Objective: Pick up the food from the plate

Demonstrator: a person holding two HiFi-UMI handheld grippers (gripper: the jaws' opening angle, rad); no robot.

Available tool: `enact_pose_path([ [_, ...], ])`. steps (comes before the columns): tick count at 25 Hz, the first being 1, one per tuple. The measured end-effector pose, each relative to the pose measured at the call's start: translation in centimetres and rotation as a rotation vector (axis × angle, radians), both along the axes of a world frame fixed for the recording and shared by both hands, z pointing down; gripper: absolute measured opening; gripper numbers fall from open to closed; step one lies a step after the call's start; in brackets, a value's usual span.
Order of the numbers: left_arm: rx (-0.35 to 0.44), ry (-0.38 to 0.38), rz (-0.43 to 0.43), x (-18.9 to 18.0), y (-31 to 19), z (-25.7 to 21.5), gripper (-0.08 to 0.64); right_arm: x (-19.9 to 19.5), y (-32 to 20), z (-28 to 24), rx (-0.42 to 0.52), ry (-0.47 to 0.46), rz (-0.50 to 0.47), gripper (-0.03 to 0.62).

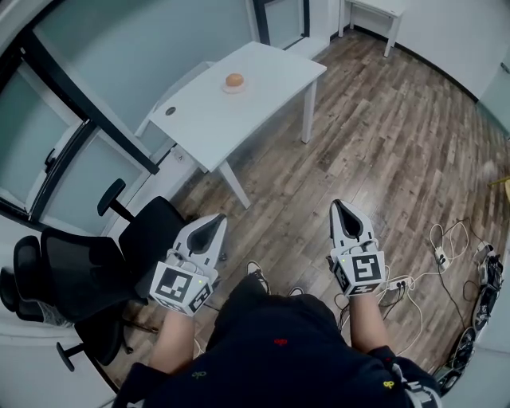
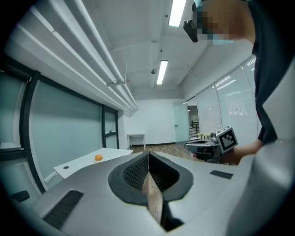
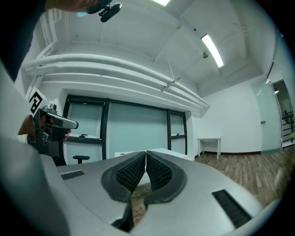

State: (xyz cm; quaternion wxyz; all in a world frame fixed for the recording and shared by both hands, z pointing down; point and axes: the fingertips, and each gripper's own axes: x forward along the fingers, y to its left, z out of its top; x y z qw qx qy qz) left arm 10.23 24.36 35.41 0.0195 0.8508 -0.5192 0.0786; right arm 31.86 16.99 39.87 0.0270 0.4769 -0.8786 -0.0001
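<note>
An orange round piece of food (image 1: 234, 80) lies on a small plate (image 1: 234, 88) on the white table (image 1: 263, 72), far ahead of me. In the left gripper view the food (image 2: 98, 157) shows as a small orange spot on that table (image 2: 83, 163). My left gripper (image 1: 210, 227) and my right gripper (image 1: 343, 213) are held close to my body over the wooden floor, well short of the table. Both are shut with nothing between the jaws. The left gripper (image 2: 148, 156) and the right gripper (image 3: 146, 156) each show their dark pads pressed together.
Black office chairs (image 1: 88, 271) stand at my left beside a glass wall (image 1: 119, 56). Cables and a power strip (image 1: 443, 256) lie on the floor at the right. A second white table (image 1: 382, 9) stands at the far end. Wooden floor (image 1: 382, 151) spreads between me and the table.
</note>
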Motion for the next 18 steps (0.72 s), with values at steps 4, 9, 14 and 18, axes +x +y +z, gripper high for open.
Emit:
enact_pose_path([
  [4,0.003,0.021,0.019,-0.3,-3.8,0.3,0.023,-0.3,-2.9,-0.1,0.005,0.040,0.004,0.025],
  [9,0.019,0.045,0.047,-2.2,-9.6,0.4,0.023,-1.7,-8.0,-0.5,0.003,0.072,0.037,0.025],
  [14,0.029,0.050,0.040,-6.7,-15.3,0.2,0.023,-6.3,-14.3,-1.7,0.029,0.107,0.029,0.025],
  [18,0.028,0.068,0.017,-12.5,-18.5,0.2,0.023,-12.4,-18.3,-2.7,0.042,0.134,-0.001,0.025],
])
